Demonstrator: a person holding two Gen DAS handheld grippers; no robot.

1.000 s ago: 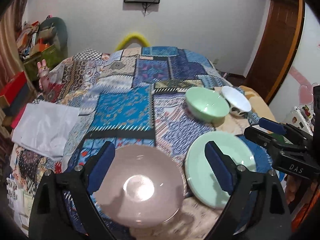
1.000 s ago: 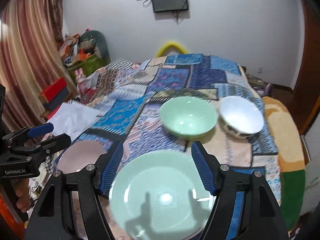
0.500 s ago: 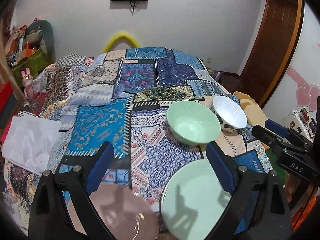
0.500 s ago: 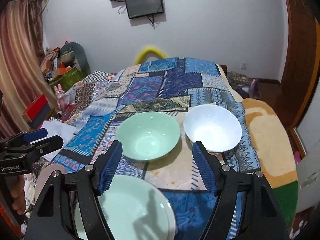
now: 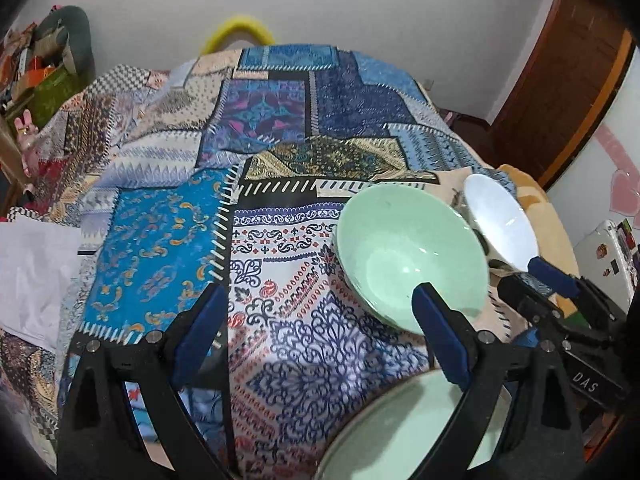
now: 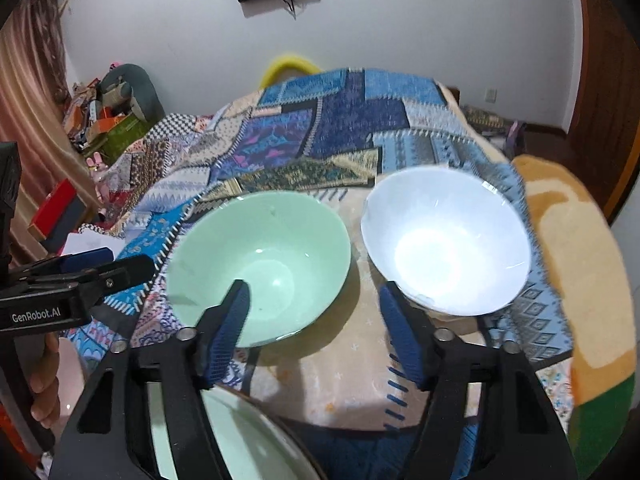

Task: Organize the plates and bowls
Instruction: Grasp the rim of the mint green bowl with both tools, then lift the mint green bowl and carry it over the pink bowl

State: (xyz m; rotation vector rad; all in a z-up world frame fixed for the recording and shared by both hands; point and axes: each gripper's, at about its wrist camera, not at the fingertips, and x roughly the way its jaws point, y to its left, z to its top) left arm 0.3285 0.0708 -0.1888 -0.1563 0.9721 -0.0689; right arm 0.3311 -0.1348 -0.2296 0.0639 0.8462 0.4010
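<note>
A green bowl (image 6: 260, 264) and a white bowl (image 6: 446, 240) sit side by side on a patchwork quilt (image 6: 352, 120). A green plate (image 6: 240, 440) lies near the front edge, below both grippers. My right gripper (image 6: 314, 312) is open and empty, just short of the gap between the two bowls. My left gripper (image 5: 316, 328) is open and empty, over the quilt left of the green bowl (image 5: 408, 252). The white bowl (image 5: 500, 224) and green plate (image 5: 400, 440) also show in the left wrist view. The right gripper (image 5: 552, 292) appears there at the right.
A pink plate's edge (image 6: 72, 376) shows at the lower left behind the left gripper (image 6: 80, 276). White cloth (image 5: 32, 276) lies at the quilt's left. An orange blanket (image 6: 580, 260) covers the right side. Clutter (image 6: 108, 116) stands by the far left wall.
Both grippers have moved forward over the bed toward the bowls. The plates have slid down toward the bottom of the views; the bowls look larger and nearer. Both stay open.
</note>
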